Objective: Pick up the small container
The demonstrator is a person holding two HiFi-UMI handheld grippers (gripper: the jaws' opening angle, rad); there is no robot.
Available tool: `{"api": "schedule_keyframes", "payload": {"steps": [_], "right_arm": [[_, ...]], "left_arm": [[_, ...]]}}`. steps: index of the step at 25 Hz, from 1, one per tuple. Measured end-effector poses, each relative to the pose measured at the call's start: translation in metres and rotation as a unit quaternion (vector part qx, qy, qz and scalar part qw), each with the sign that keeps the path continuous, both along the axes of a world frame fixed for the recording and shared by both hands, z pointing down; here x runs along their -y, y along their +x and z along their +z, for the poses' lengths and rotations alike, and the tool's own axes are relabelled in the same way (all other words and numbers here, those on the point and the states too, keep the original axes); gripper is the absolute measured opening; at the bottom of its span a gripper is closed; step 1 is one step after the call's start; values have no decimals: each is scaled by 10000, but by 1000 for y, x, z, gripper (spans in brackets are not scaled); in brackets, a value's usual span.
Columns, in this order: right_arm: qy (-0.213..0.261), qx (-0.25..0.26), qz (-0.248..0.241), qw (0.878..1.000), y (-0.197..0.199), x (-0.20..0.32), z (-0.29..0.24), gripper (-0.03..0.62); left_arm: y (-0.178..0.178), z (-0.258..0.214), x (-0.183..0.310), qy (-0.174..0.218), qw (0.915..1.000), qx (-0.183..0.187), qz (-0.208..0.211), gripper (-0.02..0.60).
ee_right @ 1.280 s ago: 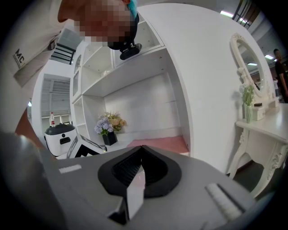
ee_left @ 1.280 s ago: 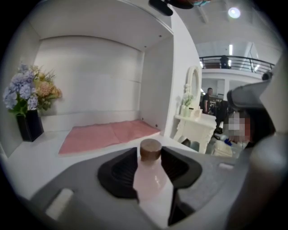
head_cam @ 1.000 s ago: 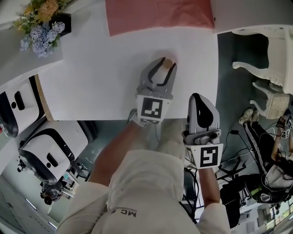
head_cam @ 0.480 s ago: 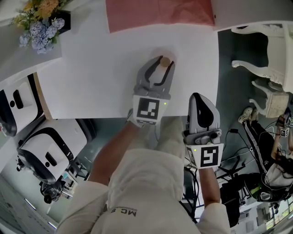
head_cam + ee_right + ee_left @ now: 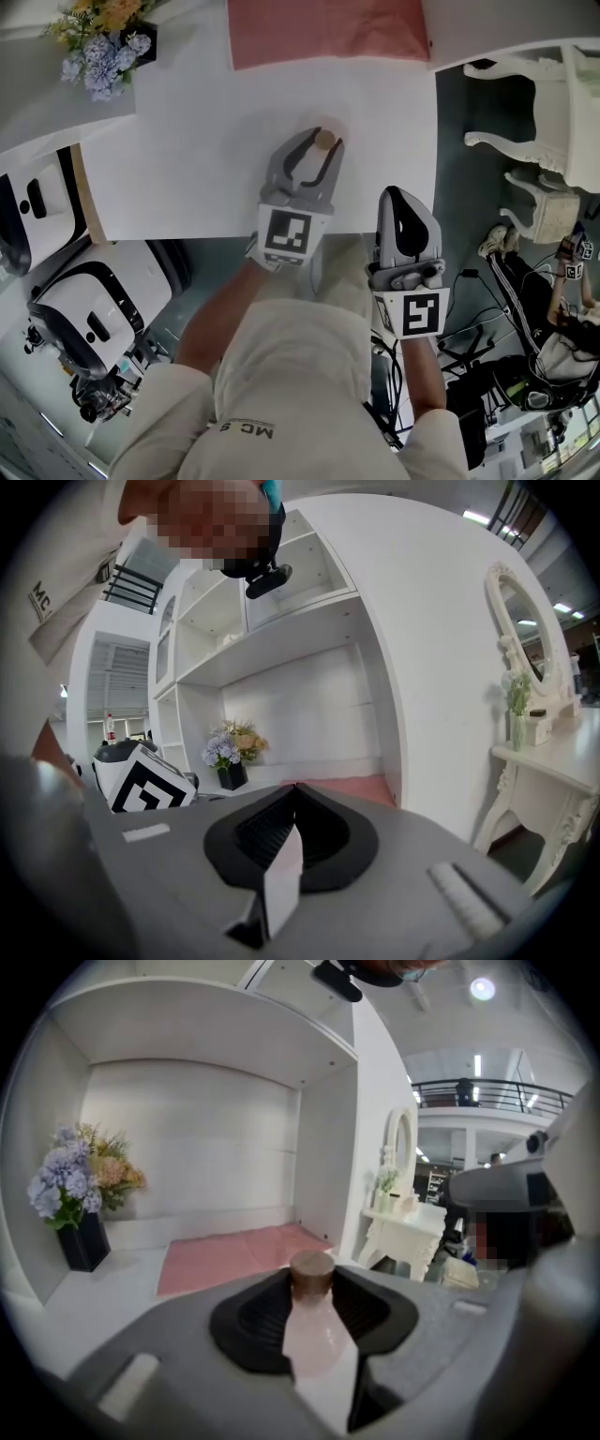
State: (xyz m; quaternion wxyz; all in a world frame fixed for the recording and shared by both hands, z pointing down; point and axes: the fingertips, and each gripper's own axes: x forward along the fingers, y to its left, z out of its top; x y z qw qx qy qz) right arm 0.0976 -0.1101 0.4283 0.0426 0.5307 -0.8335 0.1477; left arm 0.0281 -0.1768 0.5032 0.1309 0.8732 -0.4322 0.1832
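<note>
Left gripper [image 5: 321, 142] jaws pinching the small container [image 5: 312, 1314], brown cap up, centre frame against the white desk [image 5: 187, 159]. Right gripper [image 5: 400, 199] lower right, jaws pressed together, empty.

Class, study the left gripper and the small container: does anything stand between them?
Nothing visible does. The small container sits clamped between the jaws of the left gripper, brown cap up.
</note>
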Motion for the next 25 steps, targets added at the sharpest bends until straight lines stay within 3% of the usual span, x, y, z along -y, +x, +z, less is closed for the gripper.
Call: {"api": "schedule_keyframes", "payload": {"steps": [7,25], "right_arm": [[-249,233,212,9992,6,-2,-20,-2],[32,4,34,10000,-23,-46,-116,-2]], "left_arm": [[-18,-36,-12,-43,10000,38,-55,135],[-71,-161,-76,131,9996,-238,-124,136]]}}
